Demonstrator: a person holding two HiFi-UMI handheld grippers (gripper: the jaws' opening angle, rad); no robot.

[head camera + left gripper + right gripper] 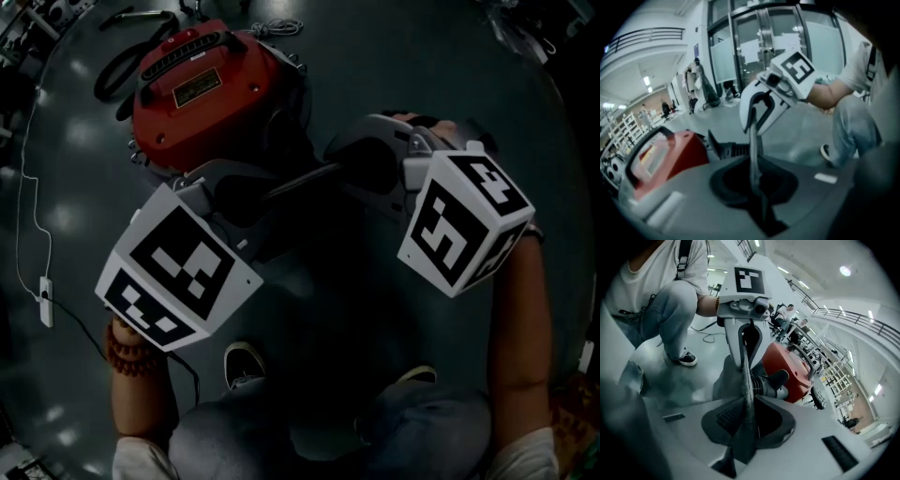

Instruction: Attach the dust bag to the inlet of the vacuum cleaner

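– On the grey floor (394,56), at the far edge of the head view, is that red shape the vacuum cleaner (202,89)?

– Yes. It stands ahead of the crouching person, whose shoe (244,361) shows lower down. The two marker cubes and deep shadow cover its near side.

– And the dust bag?

– From above it is almost lost in the dark between the tools. The gripper views show it better. The dust bag (747,385) appears as a dark grey fabric edge, pulled taut in the air from one tool to the other, just in front of the vacuum cleaner.

– What about the left tool?

– The left tool (758,197) is closed almost fully and nips a thin edge of that fabric.

– The right one?

– The right tool (743,427) is clamped on a thicker fold of the same edge, with its jaws a little apart around it.

– Is the bag on the inlet?

– I cannot tell. A black ribbed neck (768,383) sticks out of the red body right behind the stretched fabric. The fabric crosses in front of it and hides whether the two meet. Most of the bag is cut off by the jaws. In the right gripper view only a blurred grey mass hangs beneath the left tool.
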